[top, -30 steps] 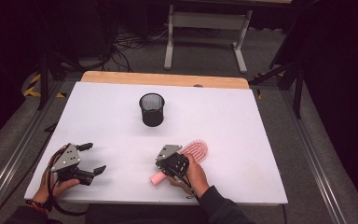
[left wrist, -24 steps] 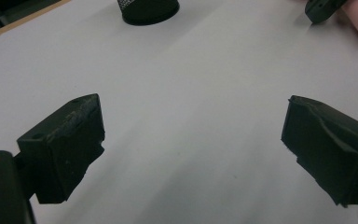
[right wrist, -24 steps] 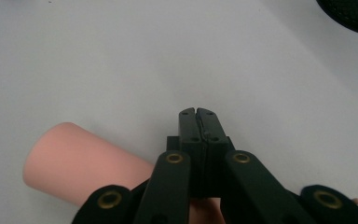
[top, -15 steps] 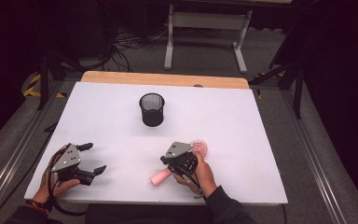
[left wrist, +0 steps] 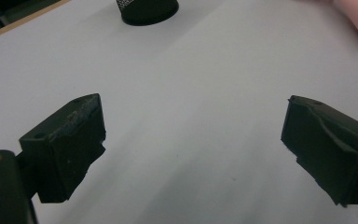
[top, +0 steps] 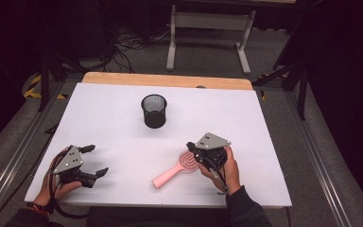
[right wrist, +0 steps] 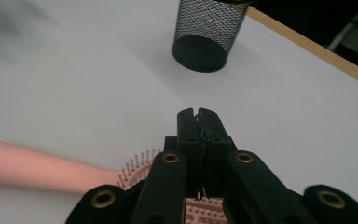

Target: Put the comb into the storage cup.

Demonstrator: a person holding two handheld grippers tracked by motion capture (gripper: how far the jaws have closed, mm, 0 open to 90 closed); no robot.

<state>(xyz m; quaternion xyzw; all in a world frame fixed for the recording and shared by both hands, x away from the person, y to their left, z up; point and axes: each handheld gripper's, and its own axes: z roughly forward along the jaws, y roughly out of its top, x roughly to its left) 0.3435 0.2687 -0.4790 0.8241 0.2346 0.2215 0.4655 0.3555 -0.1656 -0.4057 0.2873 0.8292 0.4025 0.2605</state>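
Brush [top: 179, 167] flat on the worktop [top: 264, 123], your right tongs [top: 199, 152] pressed together over its bristled head, not visibly gripping it. Your left tongs [top: 90, 161] rest spread, well apart. Lifting it into the mesh cup [top: 154, 110] seems left.

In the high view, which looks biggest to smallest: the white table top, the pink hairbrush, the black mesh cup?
1. White table top, by far the largest.
2. Pink plastic hairbrush, longer than the cup is wide.
3. Black wire-mesh cup, though it sits farther from the camera, so this is unsure.
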